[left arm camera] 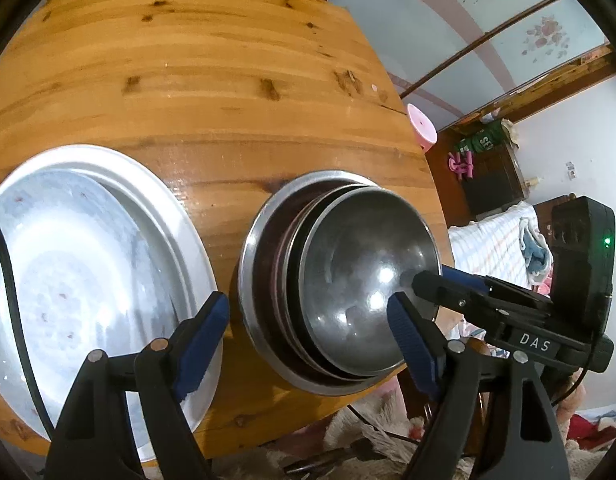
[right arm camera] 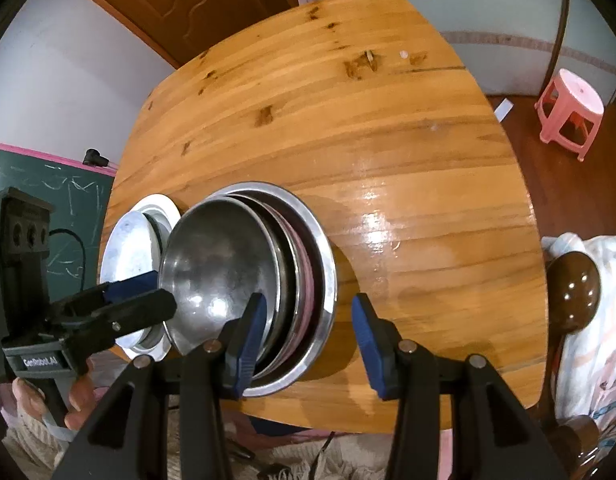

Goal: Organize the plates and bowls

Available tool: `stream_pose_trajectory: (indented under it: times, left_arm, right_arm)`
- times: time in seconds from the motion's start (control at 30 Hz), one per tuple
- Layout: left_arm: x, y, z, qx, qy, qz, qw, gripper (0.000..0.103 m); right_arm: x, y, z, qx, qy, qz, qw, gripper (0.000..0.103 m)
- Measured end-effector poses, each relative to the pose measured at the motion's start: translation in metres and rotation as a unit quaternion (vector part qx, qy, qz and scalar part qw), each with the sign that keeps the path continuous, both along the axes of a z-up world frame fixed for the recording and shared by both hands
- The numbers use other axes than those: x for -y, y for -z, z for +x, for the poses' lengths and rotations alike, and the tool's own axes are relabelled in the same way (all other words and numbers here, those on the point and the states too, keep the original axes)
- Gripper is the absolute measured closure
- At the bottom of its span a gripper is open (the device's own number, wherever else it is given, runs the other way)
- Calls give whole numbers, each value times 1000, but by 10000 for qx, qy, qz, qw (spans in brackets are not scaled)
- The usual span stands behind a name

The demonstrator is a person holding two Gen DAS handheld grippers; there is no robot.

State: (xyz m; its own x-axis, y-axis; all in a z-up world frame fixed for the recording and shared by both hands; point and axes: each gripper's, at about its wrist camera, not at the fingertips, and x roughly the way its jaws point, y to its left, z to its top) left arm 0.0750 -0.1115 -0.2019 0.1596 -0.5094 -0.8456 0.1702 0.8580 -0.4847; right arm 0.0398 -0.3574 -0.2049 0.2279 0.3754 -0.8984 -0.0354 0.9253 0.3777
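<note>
Nested round steel bowls (left arm camera: 348, 264) straddled both sides, probably for a steady lift. Left fingers (left arm camera: 203, 336) wide, right fingers (right arm camera: 366, 340) narrower, neither pinching.

Bright indoor light; glare on table (right arm camera: 380, 224); fisheye-warped, dark corners.

Table (right arm camera: 348, 128): varnished wood, knotty, glossy with glare patches. Nested bowls (left arm camera: 360, 256): polished steel, mirror highlights. Large plate (left arm camera: 87, 280) at left: dull, matt light metal, scuffed. Gripper pads (right arm camera: 249, 340): blue ribbed rubber on matt black plastic. Stool (right arm camera: 570, 108) far right: pink plastic
</note>
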Motion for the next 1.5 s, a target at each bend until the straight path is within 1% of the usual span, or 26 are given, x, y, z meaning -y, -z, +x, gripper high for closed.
stream_pose_trajectory:
  times: [0.07,0.23,0.3,0.4,0.47,0.53,0.57,0.63,0.67,0.9,1.1,1.27,1.37,1.5]
  left_arm:
    - [1,3,2,-54,41,-39,10000,31]
    - [5,8,5,-144,88,-54,9998,35]
    - [5,12,7,-200,95,-48,9997,39]
    - [2,15,5,-321,100,-29,9994,48]
    - [0,18,6,-392,70,-13,9992,57]
    - [-1,24,8,-519,42,48,9986,61]
    - [-1,28,9,-626,29,31,9980,61]
    - [1,32,9,-692,36,27,9976,61]
    - [2,33,9,-696,71,36,9975,63]
    - [14,31,6,-666,175,298,9972,66]
    - [18,19,3,-544,163,268,9980,67]
    - [14,3,-5,-354,109,236,9990,67]
    - [7,-12,-9,-240,18,158,9996,67]
    - [-16,-42,-15,68,-202,70,9997,67]
  right_arm:
    - [0,4,1,-76,33,55,10000,59]
    - [0,10,5,-241,81,168,9995,59]
    - [0,12,7,-315,83,185,9993,59]
    - [-1,14,9,-409,66,210,9989,59]
    - [-2,15,9,-439,70,258,9987,70]
    - [-3,15,10,-452,90,278,9985,72]
    - [-3,15,10,-447,86,255,9986,72]
    - [-4,15,11,-422,99,222,9988,72]
    - [-4,15,11,-419,109,212,9988,73]
    - [-9,14,12,-443,87,48,9990,73]
    - [-7,12,12,-478,139,-3,9988,73]
    - [-8,-1,8,-369,147,11,9992,73]
    - [-12,-16,6,-261,115,22,9996,73]
    - [-26,-45,5,14,-62,41,10000,73]
